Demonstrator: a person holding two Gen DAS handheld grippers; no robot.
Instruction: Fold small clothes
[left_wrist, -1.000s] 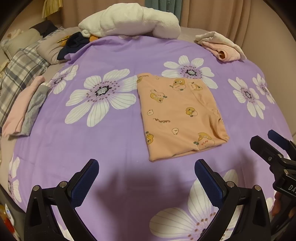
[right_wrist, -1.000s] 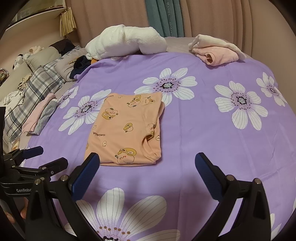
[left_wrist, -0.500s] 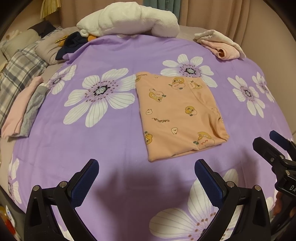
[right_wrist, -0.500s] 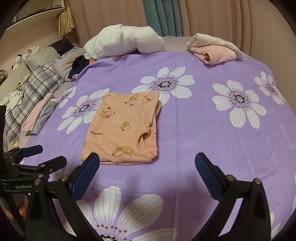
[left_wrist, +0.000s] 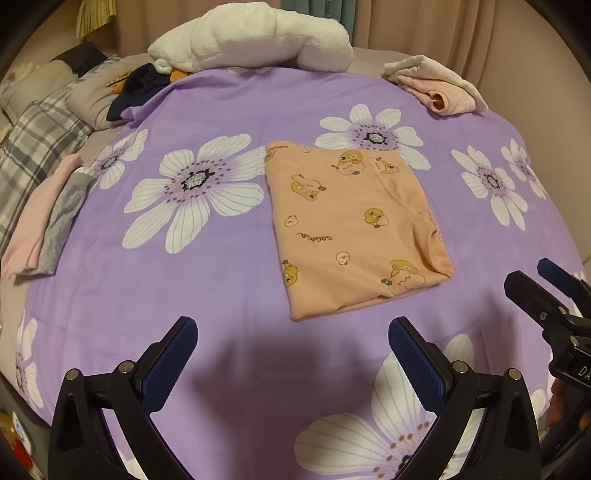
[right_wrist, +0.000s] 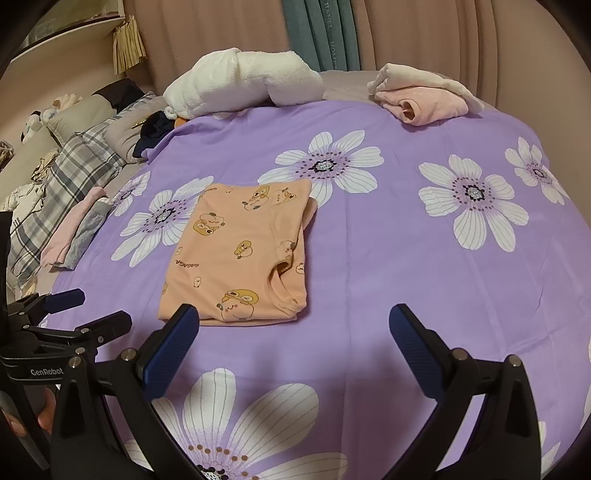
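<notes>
An orange cartoon-print shirt (left_wrist: 351, 229) lies folded flat into a rectangle on the purple flowered bedsheet (left_wrist: 207, 280); it also shows in the right wrist view (right_wrist: 240, 254). My left gripper (left_wrist: 291, 358) is open and empty, held above the sheet just short of the shirt's near edge. My right gripper (right_wrist: 293, 343) is open and empty, near the shirt's near right corner. Each gripper shows in the other's view: the right one (left_wrist: 546, 291) at the right edge, the left one (right_wrist: 74, 314) at the left edge.
A folded pink and grey stack (left_wrist: 44, 218) lies at the left edge of the sheet. A pink and cream pile (left_wrist: 436, 86) sits at the far right. A white fluffy blanket (left_wrist: 251, 40), dark clothes (left_wrist: 136, 92) and plaid bedding (left_wrist: 40, 136) lie at the back and left.
Both grippers have drifted slightly, so the shirt sits a little lower and nearer in the right wrist view. The shirt itself has not moved. Both jaws stay open.
</notes>
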